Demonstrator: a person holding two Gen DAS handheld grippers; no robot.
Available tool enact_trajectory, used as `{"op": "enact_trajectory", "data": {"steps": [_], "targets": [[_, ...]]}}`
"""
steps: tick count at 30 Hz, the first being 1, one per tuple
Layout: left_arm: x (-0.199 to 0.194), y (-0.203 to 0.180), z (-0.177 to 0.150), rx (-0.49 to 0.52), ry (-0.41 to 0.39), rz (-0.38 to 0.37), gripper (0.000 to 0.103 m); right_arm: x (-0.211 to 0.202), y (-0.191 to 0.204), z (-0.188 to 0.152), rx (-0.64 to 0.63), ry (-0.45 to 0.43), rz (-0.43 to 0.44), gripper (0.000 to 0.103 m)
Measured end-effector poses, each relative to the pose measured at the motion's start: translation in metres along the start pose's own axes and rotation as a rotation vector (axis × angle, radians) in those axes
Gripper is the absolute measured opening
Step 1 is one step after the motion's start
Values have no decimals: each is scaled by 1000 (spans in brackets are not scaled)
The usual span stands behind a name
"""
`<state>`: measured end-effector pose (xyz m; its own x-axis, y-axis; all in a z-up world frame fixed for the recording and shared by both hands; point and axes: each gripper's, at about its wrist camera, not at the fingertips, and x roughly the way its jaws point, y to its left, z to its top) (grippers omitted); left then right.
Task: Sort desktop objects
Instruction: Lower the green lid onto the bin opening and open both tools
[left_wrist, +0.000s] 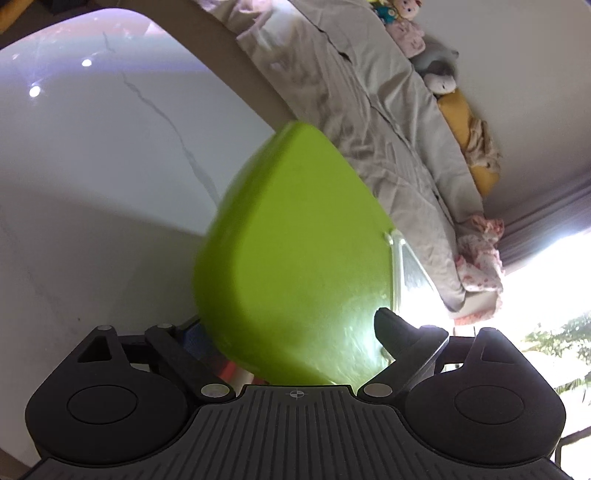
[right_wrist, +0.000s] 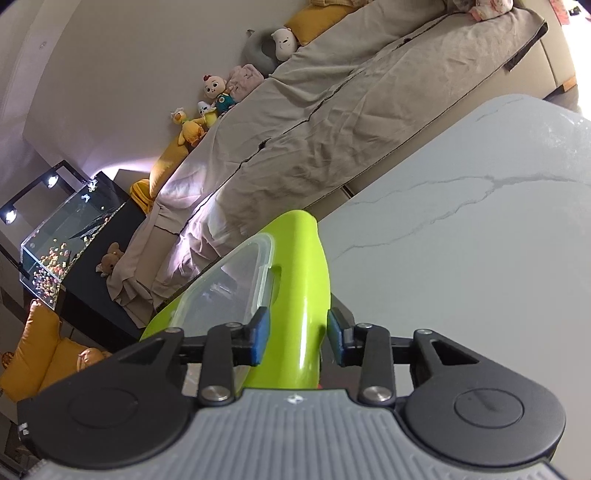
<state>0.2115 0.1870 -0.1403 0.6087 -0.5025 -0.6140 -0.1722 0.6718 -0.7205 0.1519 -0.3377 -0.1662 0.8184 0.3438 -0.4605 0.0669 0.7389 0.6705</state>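
Observation:
A lime-green plastic box with a clear lid is held up off the white marble table, tilted on edge. My left gripper is shut on the box; its right finger presses the box's lower side and the left finger is hidden behind the box. In the right wrist view my right gripper straddles the box's green rim between its blue pads; a narrow gap shows at the right pad.
The marble table runs to the right. Beyond its edge stands a sofa under a grey cover with plush toys. A glass fish tank on a black cabinet stands at the left. A bright window glares.

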Motion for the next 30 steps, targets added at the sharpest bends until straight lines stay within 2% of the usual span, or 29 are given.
{"op": "enact_trajectory", "data": {"steps": [3, 5, 7, 10, 12, 13, 15, 17, 20, 23, 24, 26, 30], "targets": [[-7, 20, 15, -60, -44, -19, 96, -3, -2, 6, 2, 7, 25, 39], [0, 28, 29, -90, -33, -38, 97, -2, -3, 11, 32, 8, 56, 60], [17, 29, 41, -90, -4, -3, 97, 6, -3, 16, 65, 22, 57, 64], [30, 23, 46, -85, 1, 12, 97, 25, 2, 18, 43, 50, 12, 64], [31, 14, 41, -61, -8, 4, 88, 34, 3, 15, 47, 65, 15, 63], [31, 9, 38, -43, -8, 4, 73, 36, 3, 13, 48, 70, 17, 63], [26, 1, 32, -7, -14, 38, 74, 36, 6, 11, 19, 70, 13, 59], [19, -2, 22, -2, -9, 22, 70, 33, 6, 10, 4, 64, 13, 59], [10, -11, 4, 42, -10, 10, 71, 23, -1, 12, 31, 33, 26, 58], [14, -12, -8, 69, -10, 71, 82, 22, -5, 10, 31, 44, 23, 58], [16, -6, -11, 41, 2, 69, 84, 24, -6, 7, 28, 57, 12, 58], [18, 2, -16, 0, 16, 52, 84, 22, -6, 1, 33, 30, 13, 58], [12, 0, -20, 10, 18, 55, 83, 21, -6, 0, 33, 15, 12, 57]]}}
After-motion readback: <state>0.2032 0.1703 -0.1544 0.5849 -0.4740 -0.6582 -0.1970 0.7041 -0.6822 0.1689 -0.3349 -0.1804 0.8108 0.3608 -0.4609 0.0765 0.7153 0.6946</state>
